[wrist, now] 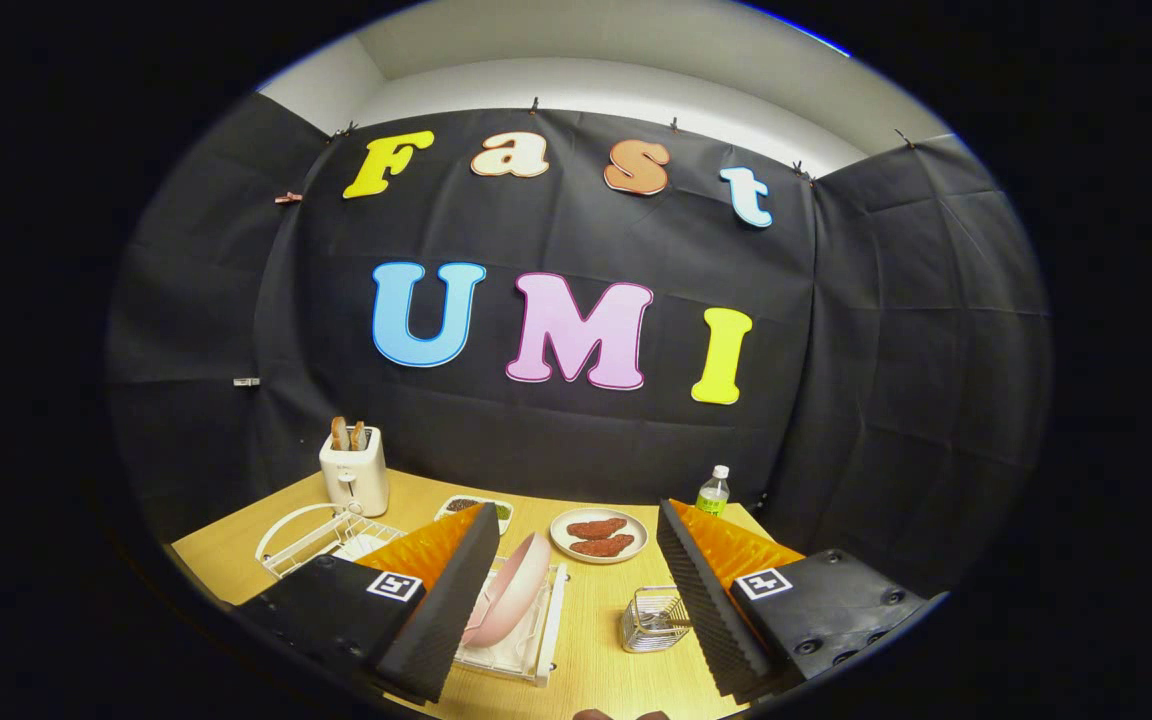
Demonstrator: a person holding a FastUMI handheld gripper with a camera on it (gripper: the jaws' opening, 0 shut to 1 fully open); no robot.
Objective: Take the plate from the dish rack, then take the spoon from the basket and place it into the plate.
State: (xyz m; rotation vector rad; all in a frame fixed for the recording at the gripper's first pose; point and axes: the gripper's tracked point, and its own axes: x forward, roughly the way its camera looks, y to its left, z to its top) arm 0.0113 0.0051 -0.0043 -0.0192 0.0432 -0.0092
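Observation:
A pink plate point(508, 592) stands on edge in a white dish rack point(526, 655), just right of my left finger and partly hidden by it. A small wire basket point(654, 619) sits on the wooden table beside my right finger, with a spoon handle point(674, 622) showing inside it. My gripper point(576, 610) hovers above the table with its fingers wide apart and nothing between them. The rack and basket lie below and between the fingers.
A white toaster point(355, 473) with bread stands at the back left, next to a white wire holder point(311, 535). A white plate point(598, 535) with red patties, a small tray point(474, 508) of seeds and a bottle point(713, 491) stand by the wall.

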